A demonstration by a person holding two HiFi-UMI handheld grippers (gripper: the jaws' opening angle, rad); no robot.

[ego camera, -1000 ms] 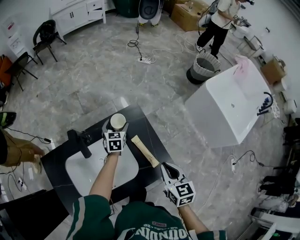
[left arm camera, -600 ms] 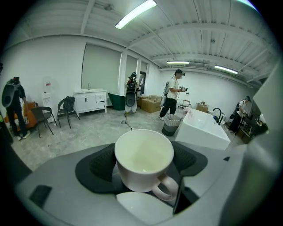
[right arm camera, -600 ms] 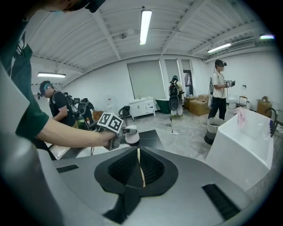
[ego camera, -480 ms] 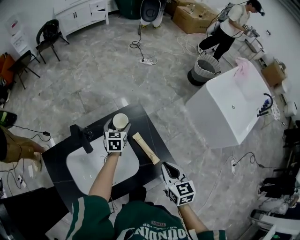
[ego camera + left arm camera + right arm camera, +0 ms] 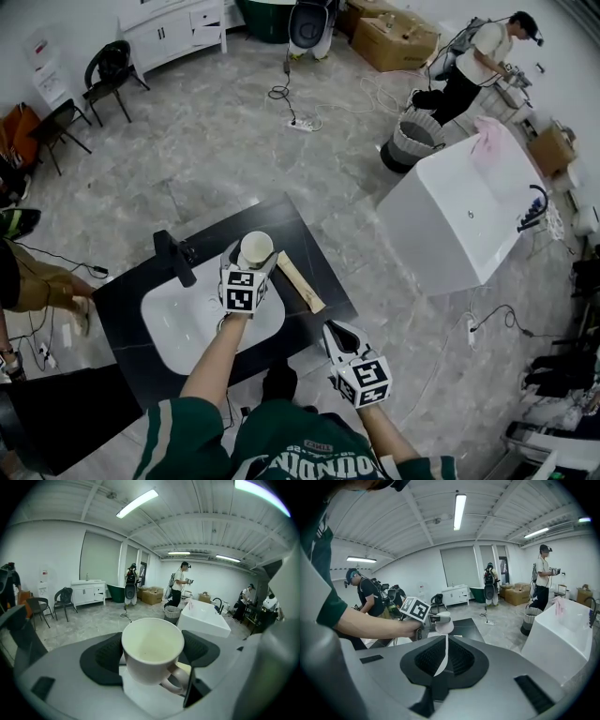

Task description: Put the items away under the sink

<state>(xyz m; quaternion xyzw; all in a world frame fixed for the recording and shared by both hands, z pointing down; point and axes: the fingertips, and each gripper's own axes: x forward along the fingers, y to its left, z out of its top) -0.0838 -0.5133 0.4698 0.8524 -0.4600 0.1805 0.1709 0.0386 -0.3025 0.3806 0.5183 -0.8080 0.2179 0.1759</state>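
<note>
A cream mug (image 5: 256, 247) (image 5: 152, 651) is upright between the jaws of my left gripper (image 5: 251, 261) (image 5: 151, 654), which is shut on it; the handle points back toward the camera. The mug hangs over the far right rim of the white sink basin (image 5: 178, 323) set in a black vanity top (image 5: 300, 230). A pale wooden piece (image 5: 300, 281) lies on the counter just right of the mug. My right gripper (image 5: 337, 333) (image 5: 442, 656) is at the counter's near right corner, shut with nothing in it.
A black faucet (image 5: 175, 257) stands at the basin's far left. A white freestanding tub (image 5: 450, 220) and a grey bin (image 5: 412, 139) are to the right. Cables (image 5: 300, 122) run over the marble floor. A person (image 5: 28, 277) stands at the left.
The head view has shifted, so the vanity sits higher and further right in frame. The mug stays in my left gripper, a little nearer the basin. The right gripper has hardly moved.
</note>
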